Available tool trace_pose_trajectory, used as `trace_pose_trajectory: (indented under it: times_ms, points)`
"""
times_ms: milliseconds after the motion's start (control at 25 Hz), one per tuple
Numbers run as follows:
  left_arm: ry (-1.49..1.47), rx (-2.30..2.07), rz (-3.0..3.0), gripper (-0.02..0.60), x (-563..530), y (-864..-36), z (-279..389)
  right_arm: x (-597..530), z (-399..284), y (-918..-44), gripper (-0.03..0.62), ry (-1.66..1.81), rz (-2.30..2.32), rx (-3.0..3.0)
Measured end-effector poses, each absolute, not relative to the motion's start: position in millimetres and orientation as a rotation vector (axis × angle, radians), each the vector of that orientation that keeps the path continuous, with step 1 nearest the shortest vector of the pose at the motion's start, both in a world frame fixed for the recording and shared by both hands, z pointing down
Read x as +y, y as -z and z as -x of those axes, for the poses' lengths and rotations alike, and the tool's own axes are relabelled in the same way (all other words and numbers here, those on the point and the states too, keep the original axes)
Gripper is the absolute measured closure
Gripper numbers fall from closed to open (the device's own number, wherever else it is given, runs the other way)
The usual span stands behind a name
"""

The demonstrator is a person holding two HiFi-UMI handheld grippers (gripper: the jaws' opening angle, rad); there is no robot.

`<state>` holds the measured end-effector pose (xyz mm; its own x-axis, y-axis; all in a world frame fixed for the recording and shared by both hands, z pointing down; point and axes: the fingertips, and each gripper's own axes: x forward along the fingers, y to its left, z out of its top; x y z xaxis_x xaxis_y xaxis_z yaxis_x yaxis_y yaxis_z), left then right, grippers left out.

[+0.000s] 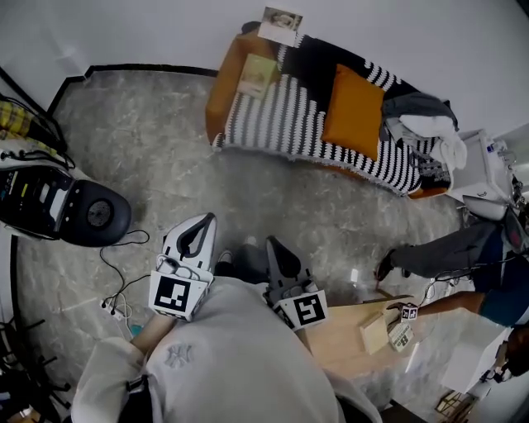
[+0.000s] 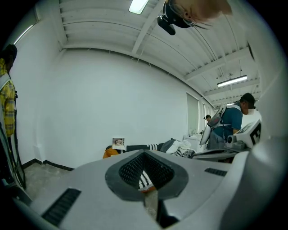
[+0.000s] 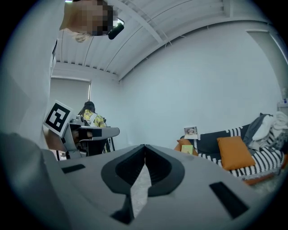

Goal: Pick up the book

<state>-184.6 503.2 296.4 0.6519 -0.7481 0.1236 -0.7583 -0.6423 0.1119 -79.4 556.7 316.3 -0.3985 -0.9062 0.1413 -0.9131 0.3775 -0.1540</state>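
Evidently the left gripper and right gripper, jaws pressed together and empty, needed to near the book at the sofa's left end, then spread.

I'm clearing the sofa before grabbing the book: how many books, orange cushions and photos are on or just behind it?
book: 1
orange cushion: 1
photo: 1
total: 3
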Motion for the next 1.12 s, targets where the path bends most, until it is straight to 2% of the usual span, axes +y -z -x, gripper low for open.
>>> trace_pose_trajectory:
  times_ms: [720,1120]
  points:
    - [-0.17,-1.383,-2.559,0.572,399.1,-328.1,174.3,438.5,43.9,-338.9,0.576,-0.384,-1.569,-2.614]
    - [-0.116,-1.463,-2.506,0.572,330.9,-319.2,124.7,359.7,-2.3,-329.2,0.576,-0.33,-1.468,-2.683]
